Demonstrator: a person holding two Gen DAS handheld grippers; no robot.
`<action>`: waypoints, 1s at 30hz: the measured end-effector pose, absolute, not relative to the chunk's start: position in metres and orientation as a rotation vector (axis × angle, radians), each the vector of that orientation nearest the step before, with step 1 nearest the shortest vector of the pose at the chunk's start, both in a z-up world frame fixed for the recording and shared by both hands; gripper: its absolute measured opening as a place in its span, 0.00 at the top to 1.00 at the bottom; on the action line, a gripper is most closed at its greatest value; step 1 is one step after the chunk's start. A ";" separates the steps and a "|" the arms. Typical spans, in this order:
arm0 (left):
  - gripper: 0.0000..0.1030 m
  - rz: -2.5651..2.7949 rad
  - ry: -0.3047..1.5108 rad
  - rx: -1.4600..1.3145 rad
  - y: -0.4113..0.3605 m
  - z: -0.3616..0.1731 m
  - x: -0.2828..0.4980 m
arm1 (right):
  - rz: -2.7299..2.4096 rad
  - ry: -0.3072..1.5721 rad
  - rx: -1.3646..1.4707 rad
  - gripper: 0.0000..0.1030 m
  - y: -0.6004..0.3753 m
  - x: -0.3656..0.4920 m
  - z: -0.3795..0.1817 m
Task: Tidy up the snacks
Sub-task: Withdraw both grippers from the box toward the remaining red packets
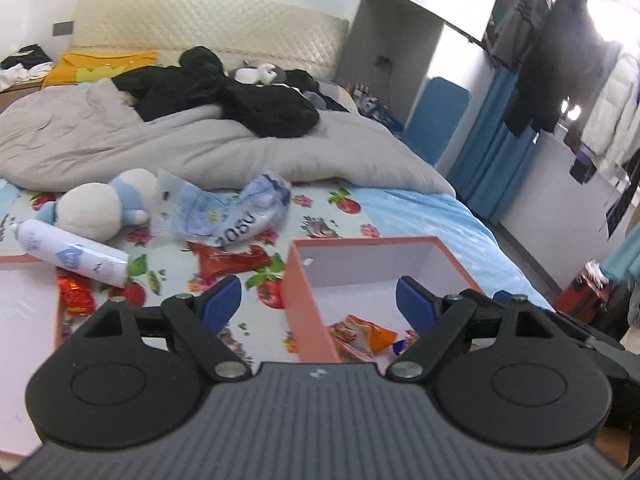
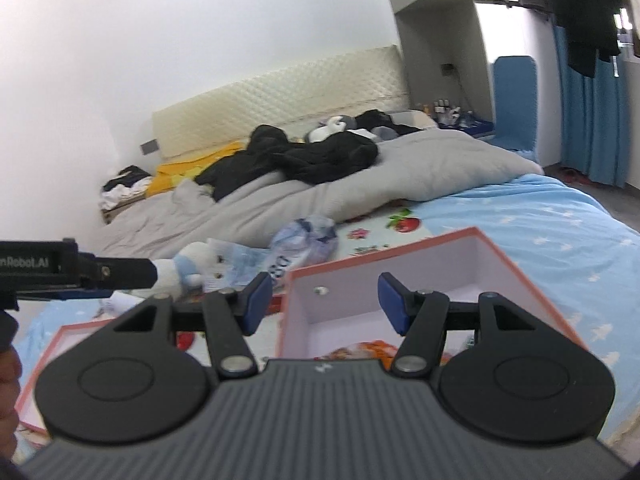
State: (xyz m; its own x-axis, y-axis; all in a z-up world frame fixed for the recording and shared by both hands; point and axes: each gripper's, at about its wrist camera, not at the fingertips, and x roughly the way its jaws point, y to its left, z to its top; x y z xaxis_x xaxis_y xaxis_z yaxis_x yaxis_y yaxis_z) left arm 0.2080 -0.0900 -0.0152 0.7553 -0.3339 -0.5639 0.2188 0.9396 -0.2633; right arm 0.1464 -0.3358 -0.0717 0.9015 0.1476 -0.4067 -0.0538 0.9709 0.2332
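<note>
Orange snack packet already lies in my pink box; both my left gripper and right gripper hang spread, holding nothing. Next: reach the red snack packet on the sheet.

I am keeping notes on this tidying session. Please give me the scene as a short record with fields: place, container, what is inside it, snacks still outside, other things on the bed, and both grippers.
place: bed with fruit-print sheet
container: pink box, open, white inside
inside: orange snack packet
snacks outside: red packet; small red packet
other things: white bottle, plush toy, blue-white bag
left gripper: open, empty
right gripper: open, empty
</note>
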 end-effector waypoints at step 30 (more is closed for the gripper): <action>0.15 0.049 0.749 -0.299 0.077 -0.151 0.159 | 0.328 0.618 0.094 0.41 -0.192 0.139 -0.149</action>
State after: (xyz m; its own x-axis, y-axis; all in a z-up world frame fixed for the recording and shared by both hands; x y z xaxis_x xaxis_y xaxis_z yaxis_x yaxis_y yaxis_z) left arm 0.1589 0.0765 -0.1515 0.7330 -0.0623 -0.6774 -0.1502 0.9564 -0.2505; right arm 0.1385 -0.1918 -0.1491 0.7651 0.3292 -0.5533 -0.2737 0.9442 0.1833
